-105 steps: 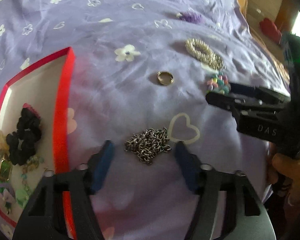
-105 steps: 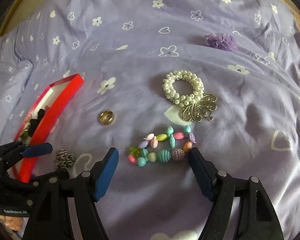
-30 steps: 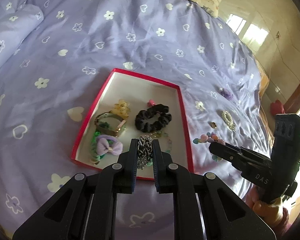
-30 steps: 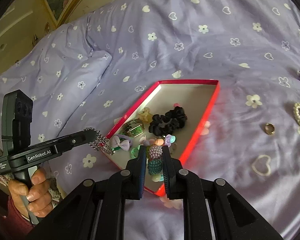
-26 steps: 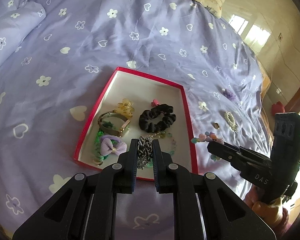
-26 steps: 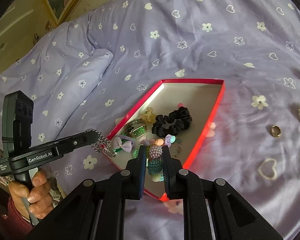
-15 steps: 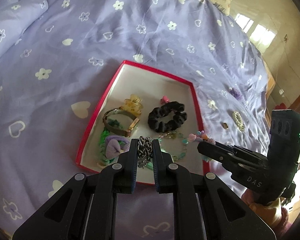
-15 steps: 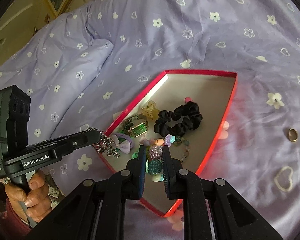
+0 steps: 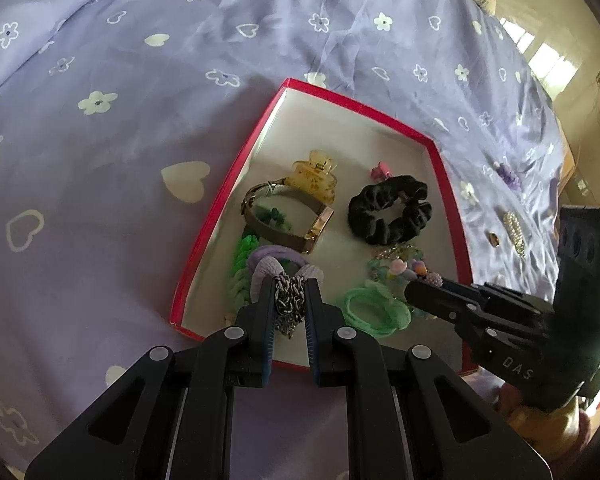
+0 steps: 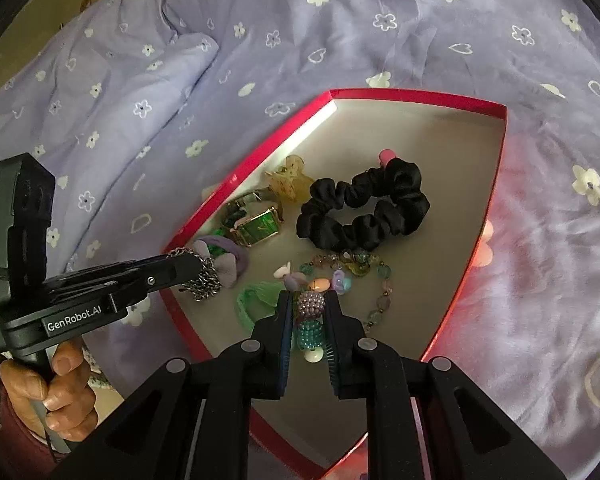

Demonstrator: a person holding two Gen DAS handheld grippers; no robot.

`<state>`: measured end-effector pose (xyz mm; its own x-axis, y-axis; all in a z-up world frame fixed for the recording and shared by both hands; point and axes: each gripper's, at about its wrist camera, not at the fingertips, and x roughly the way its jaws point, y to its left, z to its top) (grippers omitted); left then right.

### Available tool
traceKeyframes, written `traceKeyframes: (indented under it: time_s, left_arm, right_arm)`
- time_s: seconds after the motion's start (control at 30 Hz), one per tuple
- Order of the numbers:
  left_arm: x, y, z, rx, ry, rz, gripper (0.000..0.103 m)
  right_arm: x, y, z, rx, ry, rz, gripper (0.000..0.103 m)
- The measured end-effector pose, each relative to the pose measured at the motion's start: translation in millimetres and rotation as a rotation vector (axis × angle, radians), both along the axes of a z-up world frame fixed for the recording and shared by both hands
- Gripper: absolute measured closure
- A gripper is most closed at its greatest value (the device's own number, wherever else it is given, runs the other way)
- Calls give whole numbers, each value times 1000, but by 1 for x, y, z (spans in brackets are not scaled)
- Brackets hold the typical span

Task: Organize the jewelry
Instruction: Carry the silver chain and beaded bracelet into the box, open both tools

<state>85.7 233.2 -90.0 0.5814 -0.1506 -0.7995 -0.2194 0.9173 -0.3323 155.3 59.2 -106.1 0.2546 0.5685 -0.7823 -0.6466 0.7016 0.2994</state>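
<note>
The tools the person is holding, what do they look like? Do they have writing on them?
Both are black plastic. The left tool says "GenRobot.AI" in white, and the right tool says "DAS" and has a small green light. Each has blue pads inside its fingers and round silver screws. The hand on the left one wears a dark red sleeve.

Soft daylight, fisheye-warped dark edges, shadowed foreground, sharp centre.

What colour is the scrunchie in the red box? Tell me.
Black. The scrunchie shows best in the right wrist view.
</note>
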Motion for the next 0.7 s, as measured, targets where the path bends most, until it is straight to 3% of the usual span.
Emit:
traceKeyframes:
  time_s: [0.2, 0.7]
  left_arm:
    - [2, -2, -1, 18, 9, -8, 91]
    - [1, -4, 1, 30, 16, -16, 89]
  right_arm:
    - [1, 6, -1, -41, 0, 26, 87]
    - [-1, 4, 0, -28, 31, 55, 82]
